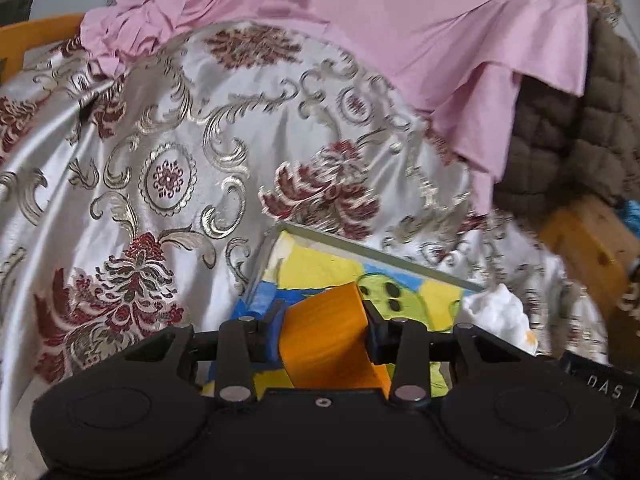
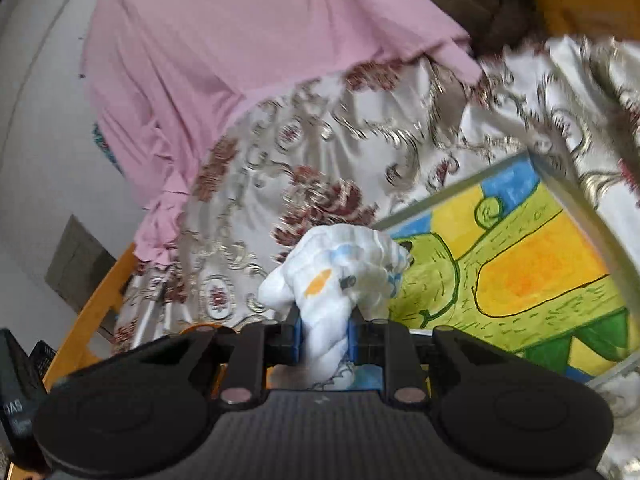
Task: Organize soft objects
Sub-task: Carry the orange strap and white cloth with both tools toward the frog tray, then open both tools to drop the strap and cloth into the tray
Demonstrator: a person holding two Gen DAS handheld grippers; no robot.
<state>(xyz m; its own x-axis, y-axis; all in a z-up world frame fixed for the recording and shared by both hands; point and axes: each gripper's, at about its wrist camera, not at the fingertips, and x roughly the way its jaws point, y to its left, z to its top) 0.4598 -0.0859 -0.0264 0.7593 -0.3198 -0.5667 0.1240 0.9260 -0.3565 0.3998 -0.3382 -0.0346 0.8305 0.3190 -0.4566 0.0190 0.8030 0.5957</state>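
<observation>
L gripper [image 1: 324, 328] fingers pinch an orange block [image 1: 328, 336] & R gripper [image 2: 323, 338] fingers clamp a bunched white cloth [image 2: 340, 272], both over the painted canvas [image 2: 520, 264] edge on satin bedspread [image 1: 180, 140], pink sheet [image 1: 400, 20] beyond.

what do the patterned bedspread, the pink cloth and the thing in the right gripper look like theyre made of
Patterned bedspread: looks like satin or brocade, since it is glossy, with metallic scrolls and dark red flowers. Pink cloth: a matte woven fabric, perhaps cotton, with soft folds, a pleated edge and no shine. The white bundle clamped in the right gripper: thin soft cloth, bunched and twisted, with small printed marks; the fibre can't be told.
</observation>
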